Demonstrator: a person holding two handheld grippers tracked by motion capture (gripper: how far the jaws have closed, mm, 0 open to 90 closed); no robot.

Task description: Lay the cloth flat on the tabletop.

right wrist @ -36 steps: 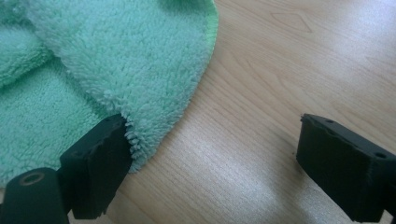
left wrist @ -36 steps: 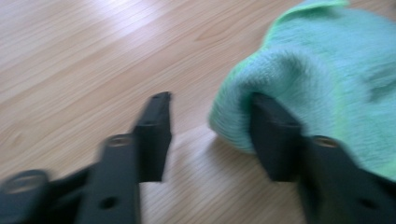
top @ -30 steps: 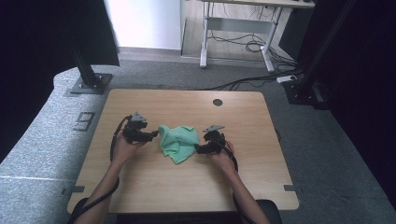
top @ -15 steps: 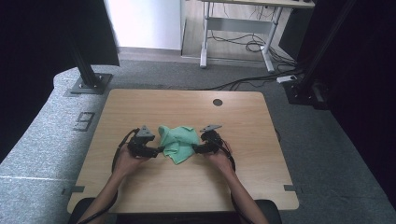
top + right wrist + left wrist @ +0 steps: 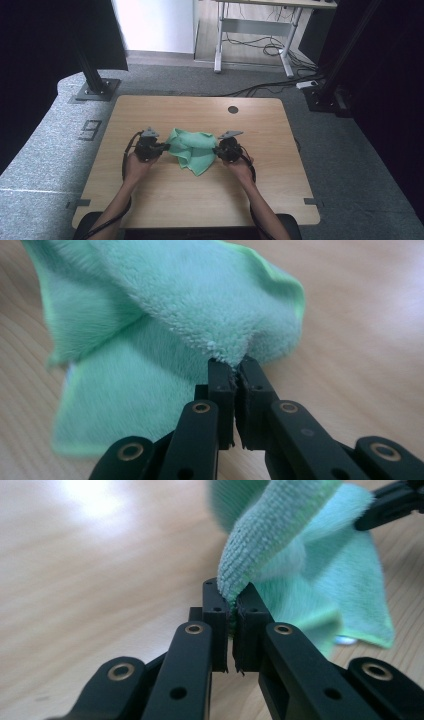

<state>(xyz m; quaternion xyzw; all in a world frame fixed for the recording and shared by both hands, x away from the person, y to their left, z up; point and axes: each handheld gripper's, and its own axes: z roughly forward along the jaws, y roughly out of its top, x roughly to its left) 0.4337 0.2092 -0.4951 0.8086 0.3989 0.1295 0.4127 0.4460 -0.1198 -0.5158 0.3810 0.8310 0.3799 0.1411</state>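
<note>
We see left claw point(image 5: 234, 611) just closed, pinching green cloth point(image 5: 192, 149) at its left edge | right claw point(image 5: 236, 382) just closed, pinching cloth's right edge | cloth on table point(image 5: 200, 200)

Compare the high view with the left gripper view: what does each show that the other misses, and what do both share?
High view alone: both hands, the whole table with its round hole, grey floor, a desk behind. Left gripper view alone: close up, the left gripper has just closed, pinching a fold of the cloth. Both: the green cloth on the wood, and the right gripper at its far side.
</note>
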